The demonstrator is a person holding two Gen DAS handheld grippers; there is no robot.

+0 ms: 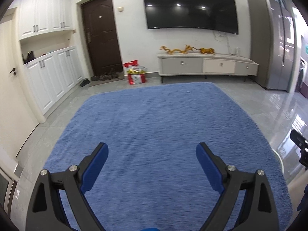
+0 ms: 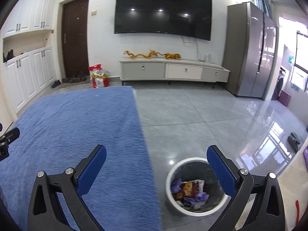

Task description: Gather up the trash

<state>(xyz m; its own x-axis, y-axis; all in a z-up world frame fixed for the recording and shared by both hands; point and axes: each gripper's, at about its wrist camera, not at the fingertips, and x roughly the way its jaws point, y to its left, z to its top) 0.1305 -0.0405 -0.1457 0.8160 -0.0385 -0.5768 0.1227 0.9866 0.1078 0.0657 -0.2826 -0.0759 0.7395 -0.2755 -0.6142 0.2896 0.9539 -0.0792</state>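
A round white bin (image 2: 174,166) stands on the grey tile floor just right of the blue rug (image 2: 77,134). Inside it lie several crumpled wrappers (image 2: 189,191), purple, orange and white. My right gripper (image 2: 156,153) is open and empty, held above the rug's right edge and the bin. My left gripper (image 1: 152,150) is open and empty above the blue rug (image 1: 154,125). A sliver of the bin's rim (image 1: 280,158) shows at the right in the left wrist view. I see no loose trash on the rug.
A TV stand (image 2: 173,71) with gold dragon figures sits under a wall TV. A red and white bag (image 2: 99,77) stands by the brown door. White cabinets line the left wall; a grey fridge (image 2: 250,57) stands right. The other gripper's tip (image 1: 300,146) shows at the right edge.
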